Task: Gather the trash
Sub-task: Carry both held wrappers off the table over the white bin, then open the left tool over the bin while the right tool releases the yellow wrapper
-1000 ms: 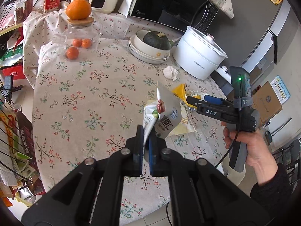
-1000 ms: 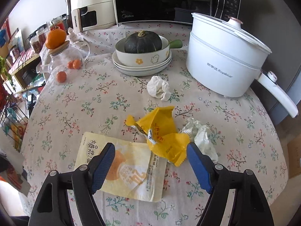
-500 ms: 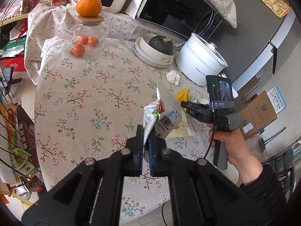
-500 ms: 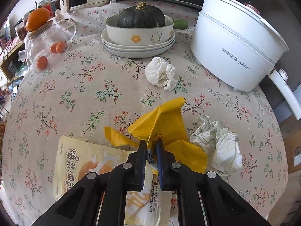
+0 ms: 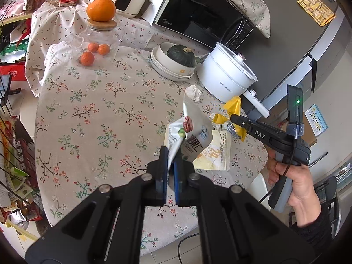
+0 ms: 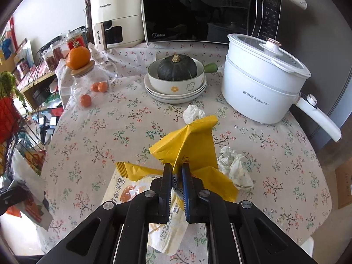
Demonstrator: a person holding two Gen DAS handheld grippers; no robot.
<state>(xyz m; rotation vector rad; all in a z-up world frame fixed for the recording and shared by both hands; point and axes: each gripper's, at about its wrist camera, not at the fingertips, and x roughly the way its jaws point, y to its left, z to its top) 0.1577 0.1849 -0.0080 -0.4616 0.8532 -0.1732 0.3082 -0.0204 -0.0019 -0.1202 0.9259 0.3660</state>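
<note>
My left gripper [image 5: 171,156] is shut on a grey-and-white snack pouch [image 5: 193,132] and holds it above the floral table [image 5: 99,110]. My right gripper [image 6: 176,171] is shut on a crumpled yellow wrapper [image 6: 193,140], lifted off the table; it also shows in the left wrist view [image 5: 232,110], with the right gripper [image 5: 233,117] beside it. A flat pale-yellow snack bag [image 6: 125,189] lies under it, also seen in the left wrist view [image 5: 215,154]. A crumpled white tissue [image 6: 193,113] lies behind the wrapper. A second crumpled paper [image 6: 235,169] lies to its right.
A white electric pot [image 6: 261,88] stands at the back right, its handle sticking out right. Stacked plates with a bowl holding a green squash [image 6: 177,69] stand mid-back. A glass jar with oranges [image 6: 88,83] stands left. A microwave [image 6: 209,11] sits behind. A rack of packets [image 5: 13,154] stands left.
My right gripper closed on the yellow wrapper and has lifted it off the table. My left gripper has kept the pouch and risen slightly.
</note>
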